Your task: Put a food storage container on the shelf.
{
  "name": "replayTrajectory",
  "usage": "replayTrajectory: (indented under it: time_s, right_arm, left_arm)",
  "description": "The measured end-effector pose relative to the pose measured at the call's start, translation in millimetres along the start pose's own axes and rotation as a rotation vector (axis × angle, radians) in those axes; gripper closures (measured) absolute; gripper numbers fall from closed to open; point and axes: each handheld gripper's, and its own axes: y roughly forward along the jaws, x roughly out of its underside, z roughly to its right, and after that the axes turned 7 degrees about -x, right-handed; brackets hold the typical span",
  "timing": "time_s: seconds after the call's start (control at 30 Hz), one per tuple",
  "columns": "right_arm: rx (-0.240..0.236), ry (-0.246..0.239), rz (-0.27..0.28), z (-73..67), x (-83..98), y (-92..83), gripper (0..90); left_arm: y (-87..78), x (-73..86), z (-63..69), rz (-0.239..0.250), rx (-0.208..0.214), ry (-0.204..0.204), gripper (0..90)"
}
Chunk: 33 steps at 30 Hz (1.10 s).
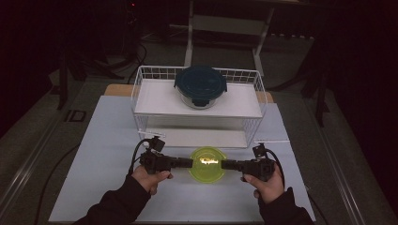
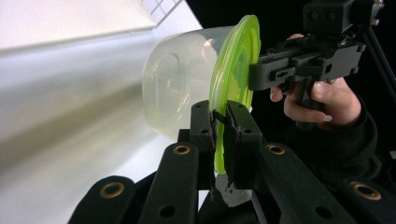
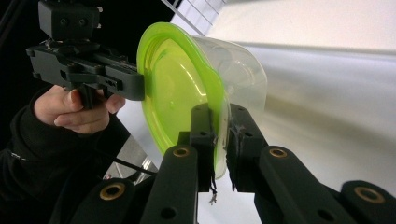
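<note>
A clear plastic container (image 2: 177,88) with a lime-green lid (image 1: 207,163) hangs above the pale table, held from both sides. My left gripper (image 2: 220,122) is shut on the lid's rim at one edge; in the high view my left gripper (image 1: 187,162) is at the lid's left. My right gripper (image 3: 220,119) is shut on the opposite rim, and in the high view my right gripper (image 1: 226,164) is at the lid's right. The clear container (image 3: 238,70) sits under the green lid (image 3: 177,88). Each gripper view shows the other gripper and hand across the lid.
A white wire shelf rack (image 1: 141,89) stands behind the container, with a dark blue-lidded glass bowl (image 1: 201,86) on its top shelf. The pale table mat (image 1: 108,154) spreads around the hands. Dark floor and a stand lie beyond.
</note>
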Motion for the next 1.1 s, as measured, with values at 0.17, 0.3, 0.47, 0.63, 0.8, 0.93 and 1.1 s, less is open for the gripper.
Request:
replayTrajectory:
  time_s: [0.17,0.3,0.47,0.63,0.8,0.93,1.1]
  right_arm:
    - [-0.004,-0.033,0.015,-13.8,-12.7,-5.1,81.7]
    - [-0.01,-0.055,0.031,-23.3,-24.4,-9.3,81.7]
    - [-0.013,-0.081,0.054,-36.8,-39.2,-15.0,81.7]
    - [-0.011,-0.115,0.075,-50.5,-57.2,-20.3,81.8]
    - [-0.013,-0.143,0.102,-63.4,-78.9,-25.0,81.8]
    - [-0.013,-0.16,0.122,-72.7,-98.1,-27.7,81.8]
    - [0.001,-0.19,0.141,-84.7,-120.5,-30.3,81.7]
  left_arm:
    - [-11.9,-11.9,10.0,0.026,-0.003,0.025,82.0]
    - [-21.9,-24.2,18.3,0.047,-0.007,0.042,82.0]
    - [-33.0,-36.8,27.2,0.07,-0.006,0.049,82.0]
    - [-45.5,-53.5,36.8,0.101,-0.008,0.063,82.0]
    - [-58.8,-75.5,45.8,0.131,-0.02,0.082,82.0]
    - [-68.9,-92.8,52.2,0.156,-0.032,0.096,82.1]
    - [-79.5,-112.2,58.4,0.183,-0.048,0.115,82.1]
